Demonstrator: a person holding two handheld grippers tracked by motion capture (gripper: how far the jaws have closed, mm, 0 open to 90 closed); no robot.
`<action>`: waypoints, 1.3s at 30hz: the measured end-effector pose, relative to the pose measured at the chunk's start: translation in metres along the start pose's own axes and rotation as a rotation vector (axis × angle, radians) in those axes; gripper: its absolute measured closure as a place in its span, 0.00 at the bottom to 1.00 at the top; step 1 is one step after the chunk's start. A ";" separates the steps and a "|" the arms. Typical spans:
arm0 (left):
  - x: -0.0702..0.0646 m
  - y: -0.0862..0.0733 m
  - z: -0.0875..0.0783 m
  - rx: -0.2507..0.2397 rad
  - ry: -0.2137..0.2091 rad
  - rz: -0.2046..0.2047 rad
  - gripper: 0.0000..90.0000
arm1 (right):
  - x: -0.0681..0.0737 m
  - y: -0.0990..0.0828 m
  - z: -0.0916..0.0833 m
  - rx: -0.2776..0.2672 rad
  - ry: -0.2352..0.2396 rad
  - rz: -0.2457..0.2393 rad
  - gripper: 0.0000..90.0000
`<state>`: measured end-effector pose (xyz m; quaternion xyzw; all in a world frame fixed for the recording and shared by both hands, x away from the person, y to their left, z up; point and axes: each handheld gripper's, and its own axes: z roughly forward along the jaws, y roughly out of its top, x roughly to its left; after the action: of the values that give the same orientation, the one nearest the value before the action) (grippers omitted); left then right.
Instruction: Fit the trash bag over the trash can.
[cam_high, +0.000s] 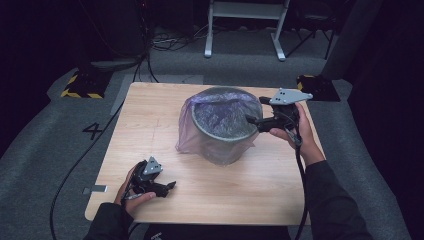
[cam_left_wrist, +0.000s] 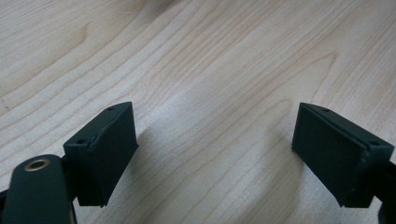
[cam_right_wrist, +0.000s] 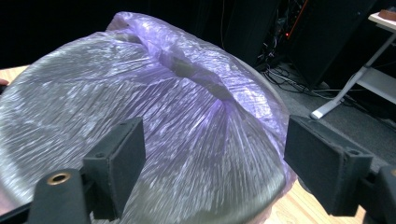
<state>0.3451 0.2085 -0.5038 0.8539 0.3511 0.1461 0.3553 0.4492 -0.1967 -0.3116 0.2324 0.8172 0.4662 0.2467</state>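
Purple bag film (cam_high: 210, 112) lines the bin (cam_high: 222, 131) mid-table (cam_high: 150, 110) as I hover my right claw (cam_high: 252, 120), jaws apart, at its rim, aiming to pinch only plastic, left claw (cam_high: 167, 187) spread, idle.

left gripper (cam_left_wrist: 215, 140): jaws wide apart, nothing between | under and ahead: bare wooden table (cam_left_wrist: 224, 60) | contact with it: unclear

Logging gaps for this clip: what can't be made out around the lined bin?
- Inside the bin: high view, purple bag film veils it; right gripper view, stretched film covers the mouth.
- Bag's far rim: right gripper view, bunched folds hide it.
- Bin's base: high view, draped bag hides it.
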 end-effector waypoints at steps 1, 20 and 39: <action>0.000 0.000 0.000 0.000 0.000 0.000 0.15 | -0.001 0.001 0.002 0.002 0.004 0.002 0.23; 0.000 0.000 0.000 0.000 0.000 0.000 0.15 | -0.005 0.027 0.029 0.060 0.023 -0.008 0.24; 0.000 0.000 0.000 0.000 0.000 0.000 0.15 | 0.004 0.032 0.053 0.142 0.129 -0.088 0.48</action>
<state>0.3451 0.2085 -0.5039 0.8540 0.3510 0.1462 0.3553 0.4836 -0.1456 -0.3073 0.1828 0.8718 0.4098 0.1967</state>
